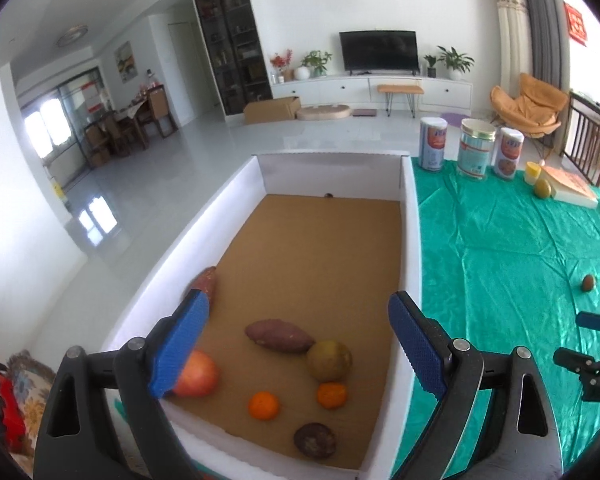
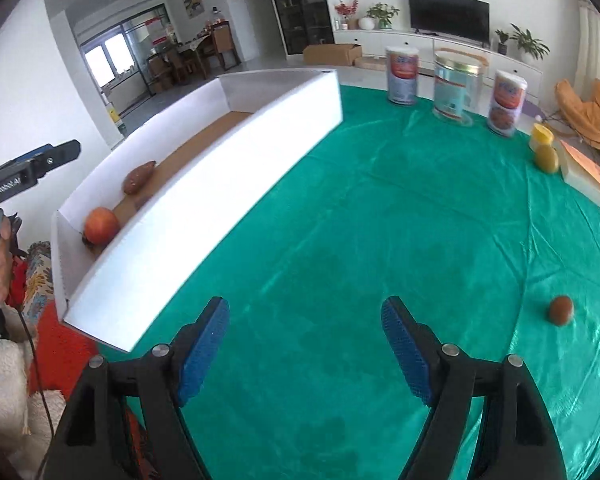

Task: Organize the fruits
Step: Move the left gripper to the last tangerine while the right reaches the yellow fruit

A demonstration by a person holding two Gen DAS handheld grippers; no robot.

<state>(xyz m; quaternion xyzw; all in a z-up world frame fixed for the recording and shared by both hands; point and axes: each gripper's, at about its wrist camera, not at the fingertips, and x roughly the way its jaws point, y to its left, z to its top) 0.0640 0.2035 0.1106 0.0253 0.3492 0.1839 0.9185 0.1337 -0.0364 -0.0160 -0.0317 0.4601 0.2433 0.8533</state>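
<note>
A white box (image 1: pixel 410 240) with a brown cardboard floor sits on the green cloth. Inside lie a red apple (image 1: pixel 196 374), two sweet potatoes (image 1: pixel 278 336) (image 1: pixel 204 284), a green-brown pear (image 1: pixel 329 360), two oranges (image 1: pixel 263 405) (image 1: pixel 331 395) and a dark round fruit (image 1: pixel 314 440). My left gripper (image 1: pixel 296 344) is open and empty, above the box's near end. My right gripper (image 2: pixel 304 348) is open and empty over bare green cloth (image 2: pixel 360 220). A brown kiwi (image 2: pixel 561 310) lies to its right, also in the left wrist view (image 1: pixel 588 282). A green fruit (image 2: pixel 547 157) lies far right.
Three cans (image 2: pixel 456 86) stand at the cloth's far edge. A yellow cup (image 2: pixel 541 135) and a flat box (image 2: pixel 592 178) lie at the far right. The box's white wall (image 2: pixel 204 216) is left of my right gripper. A patterned cushion (image 1: pixel 28 392) lies beside the box.
</note>
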